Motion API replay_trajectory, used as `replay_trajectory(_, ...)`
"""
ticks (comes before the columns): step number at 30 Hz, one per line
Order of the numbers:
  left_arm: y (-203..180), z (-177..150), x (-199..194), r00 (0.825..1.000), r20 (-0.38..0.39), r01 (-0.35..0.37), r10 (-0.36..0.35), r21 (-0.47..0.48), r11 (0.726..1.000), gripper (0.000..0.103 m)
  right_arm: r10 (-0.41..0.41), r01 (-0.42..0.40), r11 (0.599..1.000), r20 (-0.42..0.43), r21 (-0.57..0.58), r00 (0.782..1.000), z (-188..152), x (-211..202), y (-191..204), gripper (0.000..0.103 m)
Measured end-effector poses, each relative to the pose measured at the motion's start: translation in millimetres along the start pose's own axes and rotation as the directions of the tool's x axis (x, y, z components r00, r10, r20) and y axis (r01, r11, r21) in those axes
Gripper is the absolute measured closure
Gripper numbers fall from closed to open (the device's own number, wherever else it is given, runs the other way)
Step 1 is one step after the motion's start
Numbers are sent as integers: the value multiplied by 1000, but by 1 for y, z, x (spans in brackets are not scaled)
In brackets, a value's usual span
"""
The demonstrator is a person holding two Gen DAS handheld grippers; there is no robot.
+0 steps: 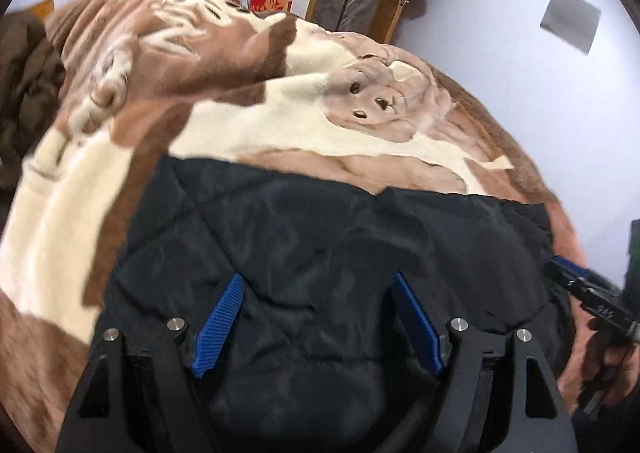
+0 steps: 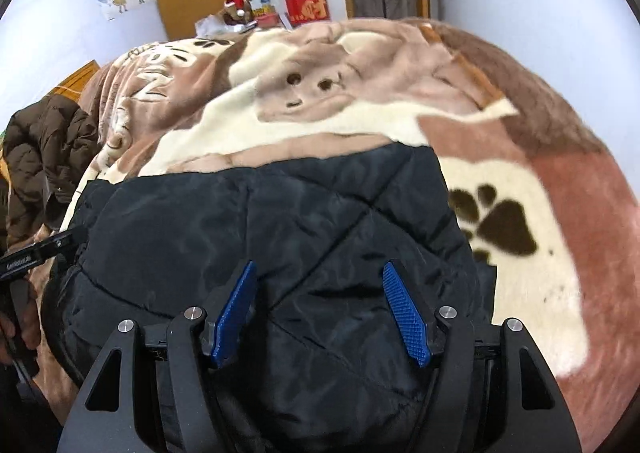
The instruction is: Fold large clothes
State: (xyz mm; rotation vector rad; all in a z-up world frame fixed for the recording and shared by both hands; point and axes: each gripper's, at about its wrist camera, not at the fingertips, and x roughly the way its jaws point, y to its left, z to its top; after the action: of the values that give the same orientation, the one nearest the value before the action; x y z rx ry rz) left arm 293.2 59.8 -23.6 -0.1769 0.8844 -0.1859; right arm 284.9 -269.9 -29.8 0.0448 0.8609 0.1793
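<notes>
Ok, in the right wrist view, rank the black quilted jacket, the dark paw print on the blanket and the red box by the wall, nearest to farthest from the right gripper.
1. The black quilted jacket, directly under the open right gripper.
2. The dark paw print, up and to the right on the blanket.
3. The red box, at the far wall beyond the bed.

Both cameras look steeply down from close above the black jacket [image 1: 320,253] on the blanket [image 1: 248,121], facing the far wall. The left view sits over its left part, the right view [image 2: 280,237] over its right; both share the jacket.
</notes>
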Motion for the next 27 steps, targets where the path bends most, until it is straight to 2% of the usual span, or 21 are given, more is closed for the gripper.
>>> replay_trajectory(4, 10, 18, 34, 990, -18, -143, 143, 30, 989, 25, -25, 27, 999, -59, 31, 998, 13, 41, -13, 37)
replay_trajectory(7, 24, 25, 57, 984, -36, -175, 175, 12, 984, 24, -58, 64, 996, -110, 55, 992, 19, 67, -25, 37)
replay_trajectory(10, 33, 21, 79, 984, -51, -174, 173, -12, 985, 24, -51, 65, 992, -134, 106, 990, 18, 88, -35, 37)
replay_trajectory(19, 35, 11, 102, 982, -17, -189, 188, -28, 982, 23, -76, 88, 991, -114, 101, 991, 14, 111, -37, 37)
replay_trajectory(23, 31, 14, 99, 978, -26, -210, 209, -15, 978, 23, -82, 94, 991, -126, 99, 989, 16, 107, -37, 37)
replay_trajectory(25, 28, 19, 87, 976, -35, -215, 215, -8, 977, 25, -75, 90, 990, -142, 107, 987, 19, 100, -39, 37)
replay_trajectory(27, 24, 23, 70, 980, -22, -200, 199, -12, 980, 28, -88, 101, 989, -115, 105, 989, 23, 82, -36, 37)
